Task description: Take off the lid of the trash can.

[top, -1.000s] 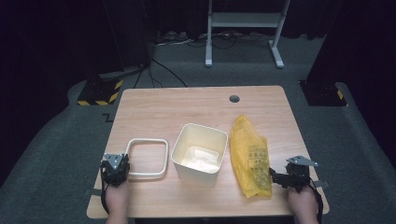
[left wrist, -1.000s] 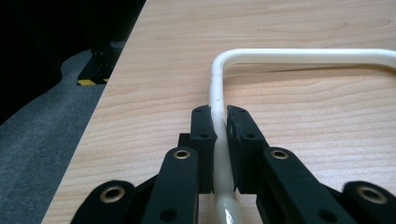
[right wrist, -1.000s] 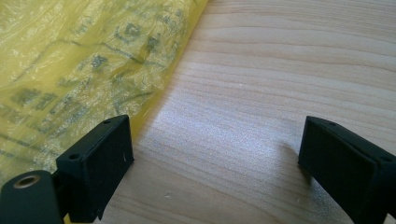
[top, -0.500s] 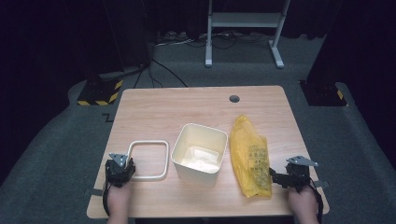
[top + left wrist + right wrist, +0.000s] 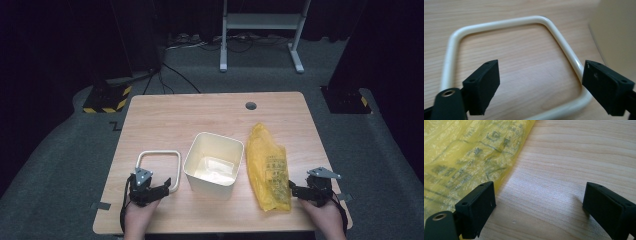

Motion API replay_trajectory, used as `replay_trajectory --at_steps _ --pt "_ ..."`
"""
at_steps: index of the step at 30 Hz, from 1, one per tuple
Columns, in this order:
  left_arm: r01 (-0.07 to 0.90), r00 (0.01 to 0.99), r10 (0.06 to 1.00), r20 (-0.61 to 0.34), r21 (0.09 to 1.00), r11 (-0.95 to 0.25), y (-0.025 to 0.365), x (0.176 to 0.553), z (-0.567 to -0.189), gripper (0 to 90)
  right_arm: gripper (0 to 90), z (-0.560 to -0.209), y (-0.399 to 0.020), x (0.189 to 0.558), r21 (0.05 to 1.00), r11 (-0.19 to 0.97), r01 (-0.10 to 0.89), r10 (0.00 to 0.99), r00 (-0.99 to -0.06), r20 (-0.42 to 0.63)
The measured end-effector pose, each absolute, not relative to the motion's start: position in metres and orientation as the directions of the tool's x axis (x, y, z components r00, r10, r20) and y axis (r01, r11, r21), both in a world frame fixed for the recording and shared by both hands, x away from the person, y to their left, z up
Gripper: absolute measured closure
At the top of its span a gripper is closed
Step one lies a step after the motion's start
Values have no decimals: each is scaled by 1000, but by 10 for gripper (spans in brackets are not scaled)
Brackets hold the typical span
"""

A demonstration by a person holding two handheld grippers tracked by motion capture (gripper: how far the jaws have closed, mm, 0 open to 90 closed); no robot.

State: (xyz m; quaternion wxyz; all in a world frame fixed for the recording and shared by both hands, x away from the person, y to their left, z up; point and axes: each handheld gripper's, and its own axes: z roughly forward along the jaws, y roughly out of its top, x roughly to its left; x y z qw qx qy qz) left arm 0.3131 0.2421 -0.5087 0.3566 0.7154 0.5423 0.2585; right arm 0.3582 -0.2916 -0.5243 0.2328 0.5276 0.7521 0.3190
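Note:
A white rounded-square ring (image 5: 157, 154) lies flat on the wooden table (image 5: 200, 115), left of a cream open bin (image 5: 214, 164). My left gripper (image 5: 165, 184) is at the ring's near right corner. In the left gripper view its jaws have just been opening and stand wide; the ring (image 5: 564, 45) lies on the table below and between them, and neither pad touches it. A crumpled yellow plastic bag (image 5: 267, 167) lies right of the bin. My right gripper (image 5: 292, 189) is open beside the bag's near end, over bare wood, with the bag (image 5: 469, 152) to its left.
The bin's wall (image 5: 616, 32) rises close on the right in the left gripper view. A round cable hole (image 5: 251, 105) sits near the table's far edge. Grey carpet, cables and a stand's legs (image 5: 260, 45) lie beyond the table.
The left gripper has let go of the ring, opened wide and shifted right along the ring's near side. The ring, bin, bag and right gripper have stayed put.

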Motion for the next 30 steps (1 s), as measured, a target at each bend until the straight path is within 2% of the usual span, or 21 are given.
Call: replay_trajectory --at_steps 2,5,8,10,17,21,22,30 --pt "581 288 957 13 793 -186 242 313 -510 124 101 -524 -291 358 724 232 649 945 -326 -11" --pt "572 285 958 -32 808 -143 250 314 -509 131 118 -524 -289 358 725 225 651 951 -310 -16" --pt "573 294 953 -67 811 -120 256 314 -510 130 173 -523 -289 358 731 220 647 951 -309 -13" --pt "569 288 954 -85 816 -99 260 313 -510 131 246 -520 -290 358 723 199 662 959 -285 -4" --pt "556 281 953 -113 828 -65 266 312 -506 142 246 -490 -274 369 770 186 611 957 -291 -1" --pt "547 284 954 -91 833 -83 264 312 -505 145 289 -483 -257 387 777 193 599 955 -297 -9" --pt "548 284 955 -90 832 -85 264 312 -505 145 320 -484 -253 392 773 197 603 955 -296 -13" --pt "555 283 956 -83 827 -93 264 311 -505 151 376 -503 -245 421 708 145 691 964 -261 58"
